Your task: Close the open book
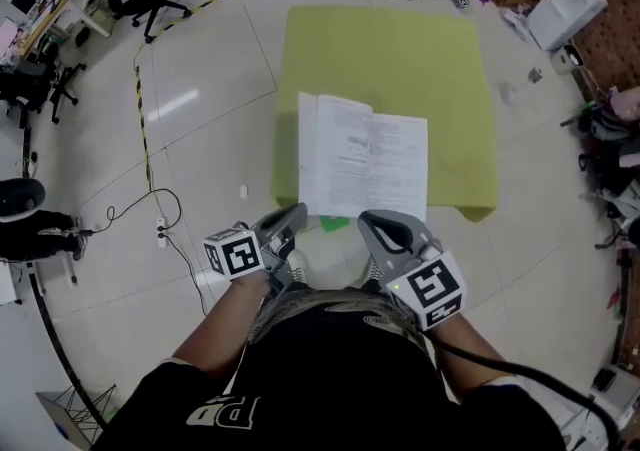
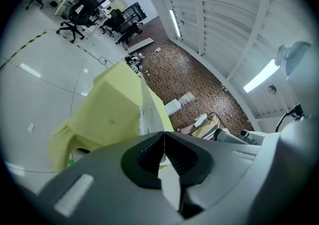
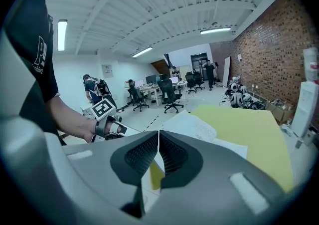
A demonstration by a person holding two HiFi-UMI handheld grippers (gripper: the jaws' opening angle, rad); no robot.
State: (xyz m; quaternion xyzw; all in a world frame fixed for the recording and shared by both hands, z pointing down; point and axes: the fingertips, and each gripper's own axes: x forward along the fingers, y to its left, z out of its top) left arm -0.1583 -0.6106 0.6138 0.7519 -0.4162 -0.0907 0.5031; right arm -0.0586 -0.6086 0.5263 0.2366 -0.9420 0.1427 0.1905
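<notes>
Book (image 1: 362, 164) lies open; left hand-held gripper (image 1: 296, 212), right hand-held gripper (image 1: 373, 220) both pressed together.

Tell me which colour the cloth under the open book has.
The cloth is a plain yellow-green, seen best in the head view.

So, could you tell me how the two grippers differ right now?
The left gripper points at the near left corner of the book; the right gripper sits at its right page's near edge. The right gripper trails a black cable; none shows on the left gripper. Both are shut.
</notes>
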